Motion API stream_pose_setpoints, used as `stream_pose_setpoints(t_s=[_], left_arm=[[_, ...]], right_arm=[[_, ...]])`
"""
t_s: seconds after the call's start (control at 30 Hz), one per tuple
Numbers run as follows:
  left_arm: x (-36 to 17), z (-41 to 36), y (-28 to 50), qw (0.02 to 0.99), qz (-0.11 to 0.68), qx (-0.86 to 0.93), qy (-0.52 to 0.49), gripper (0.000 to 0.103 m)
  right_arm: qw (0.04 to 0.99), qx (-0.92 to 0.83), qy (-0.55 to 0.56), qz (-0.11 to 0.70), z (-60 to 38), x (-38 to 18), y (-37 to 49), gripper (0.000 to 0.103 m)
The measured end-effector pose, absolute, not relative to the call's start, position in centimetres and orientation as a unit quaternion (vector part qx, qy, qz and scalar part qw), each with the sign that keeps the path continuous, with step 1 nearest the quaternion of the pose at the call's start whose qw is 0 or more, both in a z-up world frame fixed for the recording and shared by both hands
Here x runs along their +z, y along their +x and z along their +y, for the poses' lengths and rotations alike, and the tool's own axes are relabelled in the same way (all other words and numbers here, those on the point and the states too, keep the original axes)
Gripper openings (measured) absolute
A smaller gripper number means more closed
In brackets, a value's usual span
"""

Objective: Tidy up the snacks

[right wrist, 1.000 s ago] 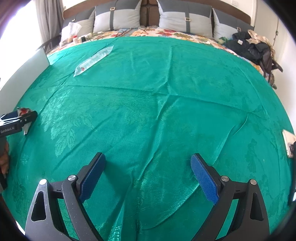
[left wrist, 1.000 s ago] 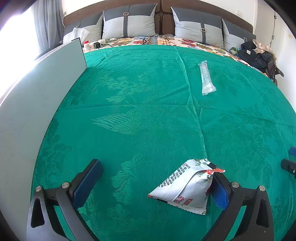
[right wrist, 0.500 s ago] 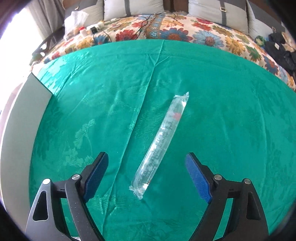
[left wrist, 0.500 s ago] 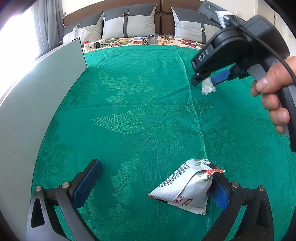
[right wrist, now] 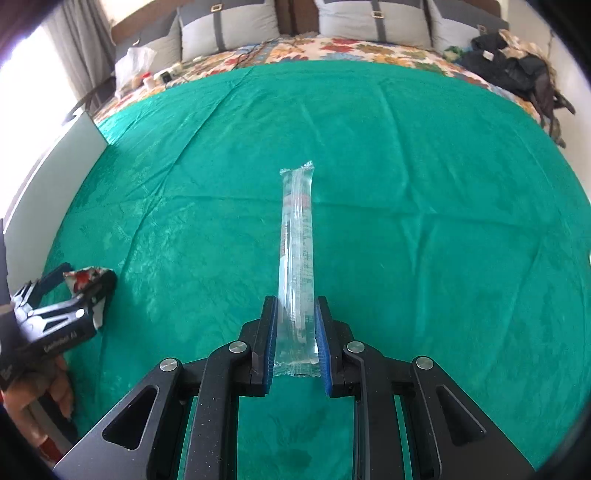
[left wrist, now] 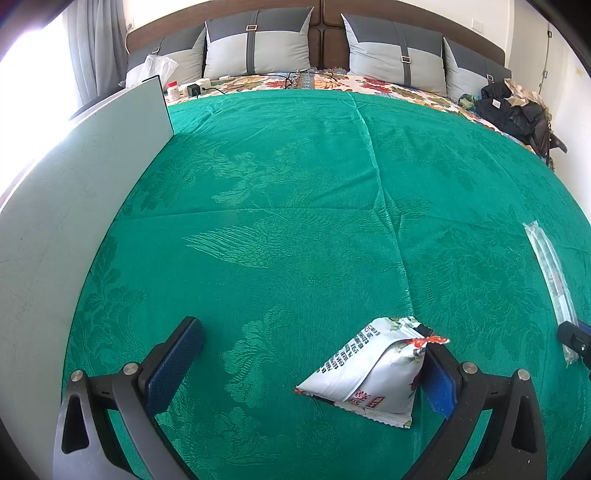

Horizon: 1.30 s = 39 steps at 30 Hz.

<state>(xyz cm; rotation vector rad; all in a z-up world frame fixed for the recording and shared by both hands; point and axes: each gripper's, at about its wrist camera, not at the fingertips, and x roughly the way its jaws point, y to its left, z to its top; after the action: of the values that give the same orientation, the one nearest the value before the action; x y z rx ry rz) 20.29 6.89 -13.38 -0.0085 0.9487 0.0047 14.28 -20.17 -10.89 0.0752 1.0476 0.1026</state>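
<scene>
Clear snack tube (right wrist: 295, 258) between right claw (right wrist: 295, 317) pads

A home bedroom: a wide bed (left wrist: 295, 203) under a green cover, grey pillows (left wrist: 258, 48) against a padded headboard (left wrist: 323, 33).

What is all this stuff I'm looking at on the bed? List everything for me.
Clear tube packet: one, transparent, long, sticking out from the right gripper's pads.
Snack bag: one, white and silver with red print, on the cloth against the left gripper's right pad.
Cloth: one, green, patterned, spread over the bed.
Floral sheet: one, multicoloured, beyond the cloth.
Pillows: four, grey, along the headboard.
White board: one, pale, standing at the left edge.
Dark clothes: a pile, far right corner.
Left gripper: black, blue pads, jaws wide apart.
Right gripper: black, blue pads, closed on the packet.
</scene>
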Motion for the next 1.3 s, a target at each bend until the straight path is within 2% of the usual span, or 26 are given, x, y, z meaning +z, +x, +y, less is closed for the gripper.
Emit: stream_pose_setpoints(t_s=[0.1, 0.13, 0.17, 0.3, 0.37, 1.3], left_arm=[[-13.4, 6.9, 20.3, 0.89, 0.457, 0.002, -0.004, 0.103], [-13.4, 6.9, 20.3, 0.89, 0.457, 0.002, -0.004, 0.103], [-13.4, 6.9, 20.3, 0.89, 0.457, 0.002, -0.004, 0.103], [-13.4, 6.9, 20.2, 0.89, 0.457, 0.002, -0.004, 0.103], [-13.4, 6.9, 20.3, 0.89, 0.457, 0.002, -0.004, 0.103], [-13.5, 6.9, 20.5, 0.889, 0.457, 0.003, -0.005, 0.103]], right_arm=[[0.885, 0.039, 0.017, 0.463, -20.0, -11.2, 13.6, 0.028], [0.886, 0.04, 0.002, 0.461, -19.6, -11.3, 14.4, 0.063], [0.886, 0.039, -0.014, 0.462, -19.2, -11.5, 15.5, 0.089], [0.889, 0.042, -0.02, 0.456, -19.1, -12.1, 18.8, 0.092], [0.888, 0.032, -0.013, 0.459, -19.4, -12.3, 19.6, 0.098], [0.888, 0.03, -0.012, 0.458, -19.6, -12.2, 19.2, 0.098]])
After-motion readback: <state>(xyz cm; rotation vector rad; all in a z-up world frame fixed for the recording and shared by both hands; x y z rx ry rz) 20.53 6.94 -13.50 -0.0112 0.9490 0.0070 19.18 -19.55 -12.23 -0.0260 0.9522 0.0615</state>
